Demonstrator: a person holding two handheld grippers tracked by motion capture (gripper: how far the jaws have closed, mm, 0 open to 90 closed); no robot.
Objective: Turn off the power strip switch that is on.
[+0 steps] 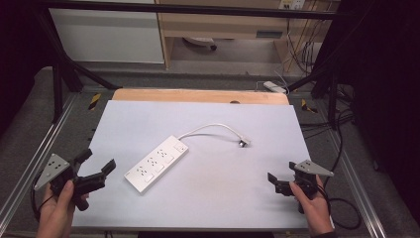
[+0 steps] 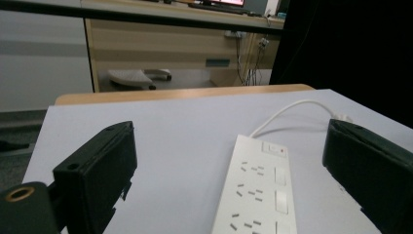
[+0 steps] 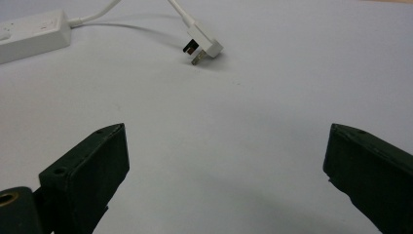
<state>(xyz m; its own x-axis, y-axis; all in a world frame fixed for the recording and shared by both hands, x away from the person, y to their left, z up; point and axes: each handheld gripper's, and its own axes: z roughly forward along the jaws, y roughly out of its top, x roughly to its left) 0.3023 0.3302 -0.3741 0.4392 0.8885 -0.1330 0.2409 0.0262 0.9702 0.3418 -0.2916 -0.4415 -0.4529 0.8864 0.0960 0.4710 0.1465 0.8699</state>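
— Where does the white power strip (image 1: 156, 163) lie?
— Aslant at mid-bench (image 1: 223, 198), its cable (image 1: 210, 127) curling to a plug (image 1: 243, 143) resting well apart from both hands.
— And the tongs?
— Left tongs (image 1: 97, 169) spread wide, just beside the strip's near end; right tongs (image 1: 280, 181) also spread, holding nothing.

The setup sits on a pale grey rectangular desk top (image 1: 208, 208) with a light wooden strip (image 1: 198, 95) along its far edge. Black metal frame bars (image 1: 188, 10) run overhead and down both sides. Behind the far edge there's a light wood cabinet (image 1: 223, 25) next to a white panel (image 1: 106, 34), on grey floor (image 1: 208, 67). Tangled cables (image 1: 302, 44) hang past the far right corner, where everything goes dark.
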